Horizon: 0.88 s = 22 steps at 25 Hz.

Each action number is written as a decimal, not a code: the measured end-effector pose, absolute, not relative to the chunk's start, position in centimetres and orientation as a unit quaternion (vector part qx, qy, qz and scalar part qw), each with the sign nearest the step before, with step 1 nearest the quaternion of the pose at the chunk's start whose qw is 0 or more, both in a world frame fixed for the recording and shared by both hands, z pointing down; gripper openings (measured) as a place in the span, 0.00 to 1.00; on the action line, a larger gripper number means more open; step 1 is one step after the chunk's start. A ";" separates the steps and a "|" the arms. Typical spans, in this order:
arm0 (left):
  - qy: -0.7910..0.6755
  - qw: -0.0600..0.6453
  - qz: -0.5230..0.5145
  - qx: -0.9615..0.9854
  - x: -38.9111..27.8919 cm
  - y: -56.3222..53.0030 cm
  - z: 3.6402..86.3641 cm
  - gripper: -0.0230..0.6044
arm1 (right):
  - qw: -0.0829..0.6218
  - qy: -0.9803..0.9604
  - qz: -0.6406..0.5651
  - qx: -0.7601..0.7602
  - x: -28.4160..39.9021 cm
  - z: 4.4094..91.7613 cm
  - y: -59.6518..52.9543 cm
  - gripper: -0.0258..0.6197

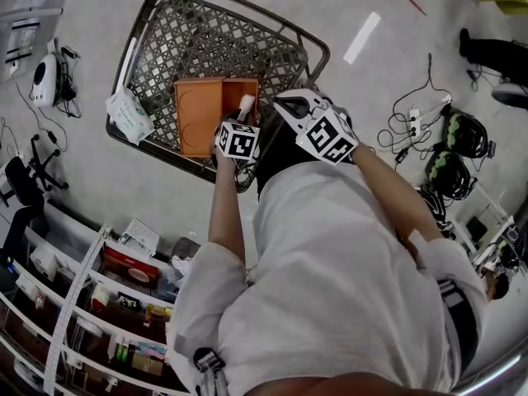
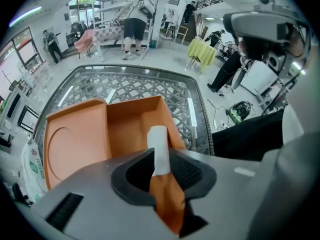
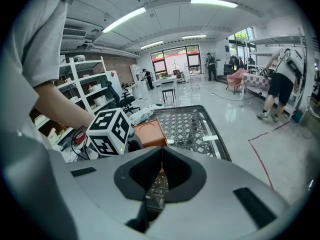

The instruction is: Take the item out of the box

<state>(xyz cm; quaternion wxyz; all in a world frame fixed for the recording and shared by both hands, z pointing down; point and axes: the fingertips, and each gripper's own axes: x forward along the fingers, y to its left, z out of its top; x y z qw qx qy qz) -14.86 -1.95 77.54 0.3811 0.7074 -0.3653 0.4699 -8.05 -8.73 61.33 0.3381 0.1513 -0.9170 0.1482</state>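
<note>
— Where's the thing they're after?
— The slim white stick-shaped item [image 2: 159,146] is in the open orange cardboard box [image 2: 125,124], standing steeply against the near wall by the near right corner. I'd say it isn't out yet.
— And the tongs?
— The left gripper [image 2: 162,176] is right over it, pointing steeply down. Its jaws stand apart with one end of the white item between them, and a strip of the orange wall as well. There's a dark gap on one side and I see no pad pressing on it. I'd call it loose, not gripped.
— Which way does it run?
— Its long axis follows the line the left gripper points along, and the far end reaches on into the box. By my reckoning the coming move is to close on it and draw back along that same line. A sideways pull would likely catch the wall.
— The other hand?
— The right gripper [image 3: 161,171] hangs just beside the left one, over the near corner of the dark metal lattice basket [image 1: 214,40] that the box lies in. Its jaws are together with nothing in them. The left is plainly the nearer.
— How many of everything?
— One white item and one orange box. The box has one flat lid flap [image 2: 70,144] lying open beside it, with a round dent pressed in. Then one basket and two grippers
</note>
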 end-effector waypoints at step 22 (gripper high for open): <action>-0.354 0.377 0.518 0.681 -14.9 -1.6 79.5 0.24 | 0.341 -0.912 0.156 0.169 -6.0 61.3 -8.7 0.05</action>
